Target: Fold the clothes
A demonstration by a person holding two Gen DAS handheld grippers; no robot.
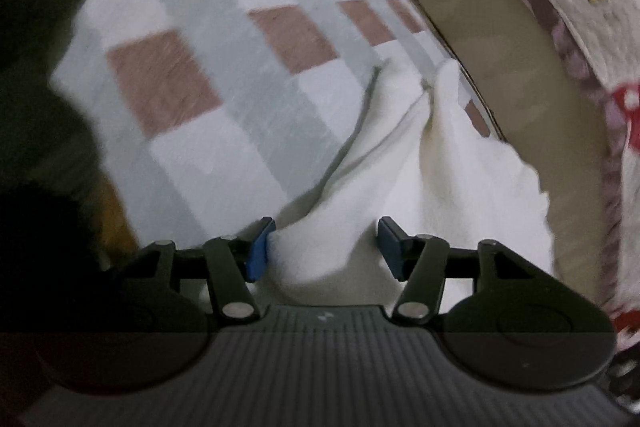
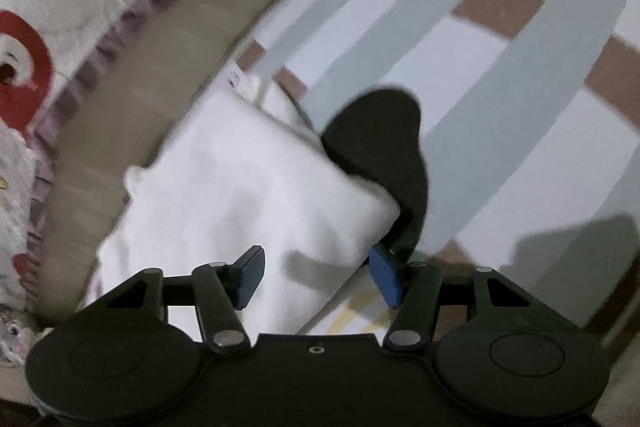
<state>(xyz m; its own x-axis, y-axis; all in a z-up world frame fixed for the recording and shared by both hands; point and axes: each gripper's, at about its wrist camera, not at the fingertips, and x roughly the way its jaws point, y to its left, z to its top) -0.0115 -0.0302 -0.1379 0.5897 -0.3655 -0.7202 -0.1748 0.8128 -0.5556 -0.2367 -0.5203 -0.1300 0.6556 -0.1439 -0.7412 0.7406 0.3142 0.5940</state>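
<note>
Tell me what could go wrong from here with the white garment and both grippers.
Both grippers, left and right, are open around the white garment, so closing may pinch only a loose bunch. The garment lies near the bed edge and may slide off. Its folds are bunched, risking a crooked fold.

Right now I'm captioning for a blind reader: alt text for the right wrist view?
The right claw hangs open over a folded white garment on a checked bedsheet. A dark garment lies against the white one's far edge; a tan bed frame runs alongside.
</note>
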